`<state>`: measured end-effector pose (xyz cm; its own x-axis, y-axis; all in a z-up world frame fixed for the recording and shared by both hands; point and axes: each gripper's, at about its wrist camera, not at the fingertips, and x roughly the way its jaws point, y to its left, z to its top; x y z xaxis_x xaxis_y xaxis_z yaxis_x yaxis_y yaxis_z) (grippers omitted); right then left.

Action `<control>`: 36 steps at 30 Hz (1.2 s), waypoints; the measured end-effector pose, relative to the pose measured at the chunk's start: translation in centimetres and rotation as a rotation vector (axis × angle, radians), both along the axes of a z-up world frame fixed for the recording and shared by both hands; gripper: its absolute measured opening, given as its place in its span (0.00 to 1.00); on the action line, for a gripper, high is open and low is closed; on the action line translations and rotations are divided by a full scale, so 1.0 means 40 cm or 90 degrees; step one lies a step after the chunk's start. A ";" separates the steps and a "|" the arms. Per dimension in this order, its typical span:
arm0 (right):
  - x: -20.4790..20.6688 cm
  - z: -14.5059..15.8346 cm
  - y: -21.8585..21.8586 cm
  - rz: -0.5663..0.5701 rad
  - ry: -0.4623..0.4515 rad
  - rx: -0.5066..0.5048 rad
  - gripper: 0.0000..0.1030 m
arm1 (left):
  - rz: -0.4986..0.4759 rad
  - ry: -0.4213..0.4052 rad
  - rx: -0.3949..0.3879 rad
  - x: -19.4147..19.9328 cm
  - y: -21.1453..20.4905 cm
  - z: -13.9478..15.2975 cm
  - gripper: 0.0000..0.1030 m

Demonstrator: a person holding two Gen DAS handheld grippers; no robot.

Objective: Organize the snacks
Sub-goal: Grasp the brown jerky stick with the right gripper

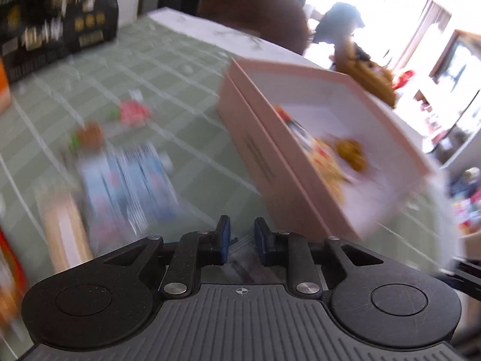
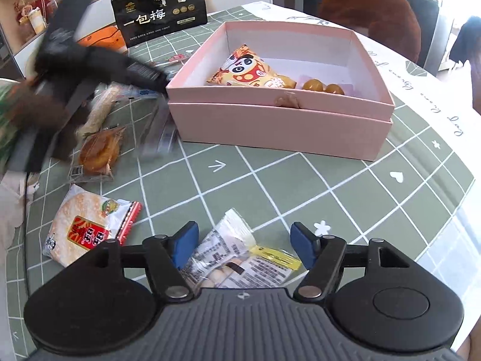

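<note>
Between the spread blue pads of the right gripper (image 2: 244,248), a clear packet (image 2: 237,263) with a yellow end and small black print, too fine to be read, is seen lying on the green checked tablecloth (image 2: 345,198); the pads are not pressed on it. Just to its left a rice-cracker packet (image 2: 87,225) with a red label is laid flat. Farther off, the pink box (image 2: 279,120) is found open, with a panda-printed snack bag (image 2: 249,70) and round golden sweets (image 2: 323,87) inside. Behind it a black pouch (image 2: 159,9) marked 一包梅 is stood upright. The left gripper (image 1: 242,234) is shown nearly closed, with nothing held, over blurred blue-and-white packets (image 1: 129,180) beside the box.
</note>
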<state>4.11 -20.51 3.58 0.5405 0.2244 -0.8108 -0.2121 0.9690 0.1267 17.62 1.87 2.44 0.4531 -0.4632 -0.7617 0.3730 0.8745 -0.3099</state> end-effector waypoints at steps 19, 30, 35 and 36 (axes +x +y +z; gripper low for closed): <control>0.031 0.011 0.117 0.095 0.006 -0.016 0.38 | 0.177 0.117 -0.029 -0.381 0.124 0.086 0.23; -0.039 0.038 0.005 0.063 -0.016 0.007 0.53 | 0.171 0.140 0.069 -0.456 0.054 0.090 0.23; -0.067 0.036 0.029 0.091 -0.026 -0.010 0.54 | 0.203 0.163 0.049 -0.469 0.061 0.070 0.24; -0.067 0.034 0.024 0.086 -0.023 -0.008 0.54 | 0.205 0.168 0.039 -0.469 0.059 0.059 0.26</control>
<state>1.42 -19.55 4.95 0.5356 0.2864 -0.7944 -0.3444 0.9330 0.1042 -1.16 4.21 4.80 0.3530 -0.2797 -0.8928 -0.0072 0.9534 -0.3016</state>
